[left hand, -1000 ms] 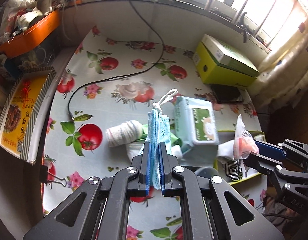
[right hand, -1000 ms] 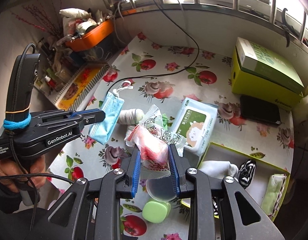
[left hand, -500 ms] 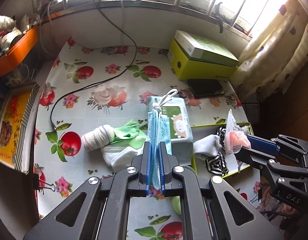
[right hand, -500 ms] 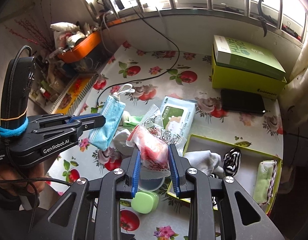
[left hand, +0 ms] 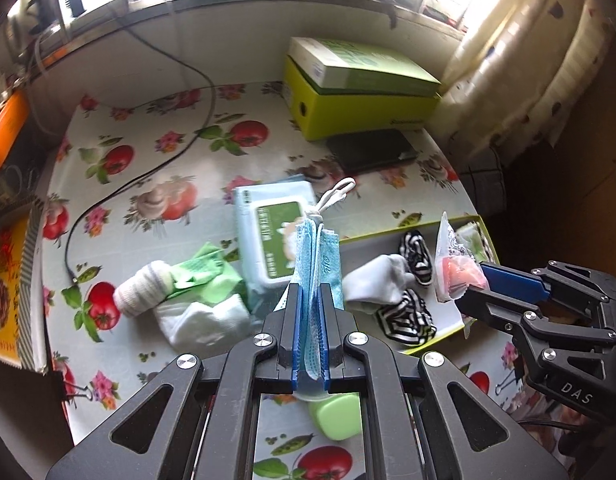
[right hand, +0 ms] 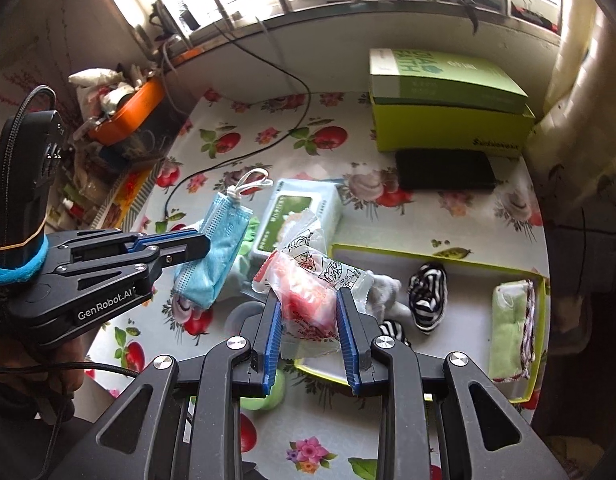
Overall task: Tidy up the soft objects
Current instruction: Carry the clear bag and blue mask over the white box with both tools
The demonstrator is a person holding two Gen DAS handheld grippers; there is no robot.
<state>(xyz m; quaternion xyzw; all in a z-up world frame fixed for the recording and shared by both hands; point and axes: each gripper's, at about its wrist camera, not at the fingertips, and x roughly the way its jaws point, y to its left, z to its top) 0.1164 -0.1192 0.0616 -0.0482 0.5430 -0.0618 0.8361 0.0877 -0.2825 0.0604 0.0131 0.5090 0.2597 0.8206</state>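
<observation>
1. Sunlit window bars and a fruit-patterned tablecloth [left hand: 148, 184] fill the left wrist view. The left gripper [left hand: 309, 312] is seen clamped on a folded blue face mask [left hand: 315, 256], which is held upright above a wet-wipes pack [left hand: 274, 236] and just short of the shallow yellow-green tray [left hand: 407, 230]. The mask's ear loops [left hand: 335, 196] stick up free and could be caught on a finger at release, so that the mask is dragged back out. Socks [left hand: 383, 284] are already piled at the tray's near end, and a mask dropped there might slide off onto the cloth.

2. In the right wrist view the right gripper [right hand: 309, 316] is seen closed on a crinkly plastic packet [right hand: 311, 300] with a pink filling, held over the near edge of the tray [right hand: 447, 258]. Only the packet's lower part appears to be pinched; the film is slick, so it could slip early and land on the small green container [right hand: 264, 398] below. The left gripper [right hand: 188, 246] is carried close beside it, so a collision is possible if both loads are lowered together.
</observation>
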